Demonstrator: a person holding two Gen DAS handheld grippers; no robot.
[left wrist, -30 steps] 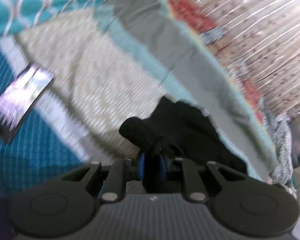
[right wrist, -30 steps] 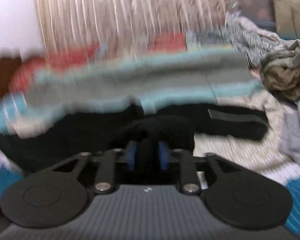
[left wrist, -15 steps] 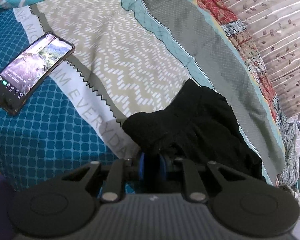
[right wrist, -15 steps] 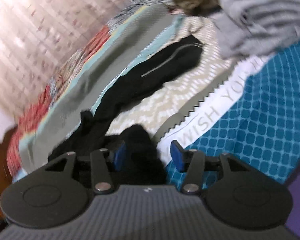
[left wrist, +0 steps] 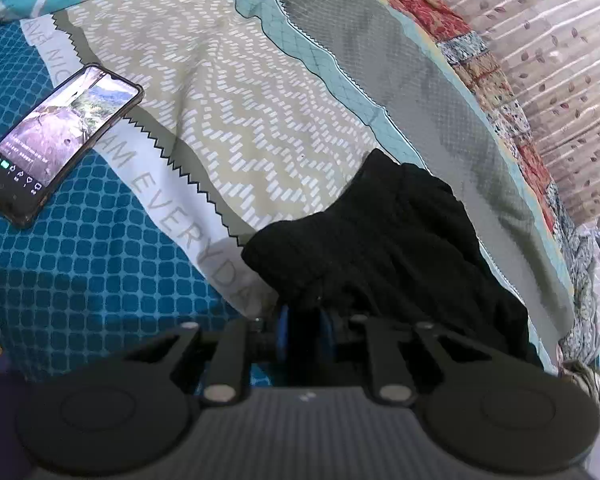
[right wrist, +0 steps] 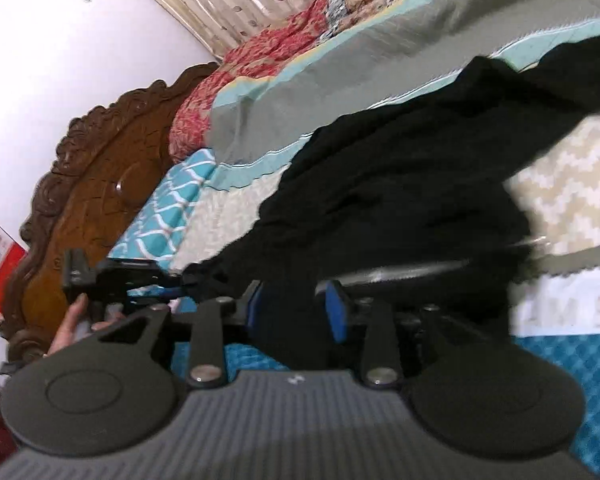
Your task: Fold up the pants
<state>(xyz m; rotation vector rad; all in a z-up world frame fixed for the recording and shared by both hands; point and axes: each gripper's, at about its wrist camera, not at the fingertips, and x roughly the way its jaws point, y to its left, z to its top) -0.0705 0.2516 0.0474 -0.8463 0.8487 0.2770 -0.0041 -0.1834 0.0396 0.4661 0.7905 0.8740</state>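
Note:
The black pants (left wrist: 392, 248) lie on the patterned bedspread (left wrist: 236, 120), waistband end near the bed's front edge. My left gripper (left wrist: 304, 320) is shut on the pants' waistband edge, blue pads pressed on black cloth. In the right wrist view the pants (right wrist: 400, 168) stretch away to the upper right. My right gripper (right wrist: 296, 312) has its blue pads spread apart over the black cloth, open. The left gripper (right wrist: 112, 276) and the hand holding it show at the left of that view.
A phone (left wrist: 56, 144) with a lit screen lies on the bedspread at the left. A carved wooden headboard (right wrist: 92, 184) stands at the bed's end. A quilt (right wrist: 276, 48) and curtain (left wrist: 560, 60) run along the far side.
My right gripper opened and let go of the black cloth, then swung to look toward the headboard. My left gripper stayed shut on the waistband and lowered it to the bed.

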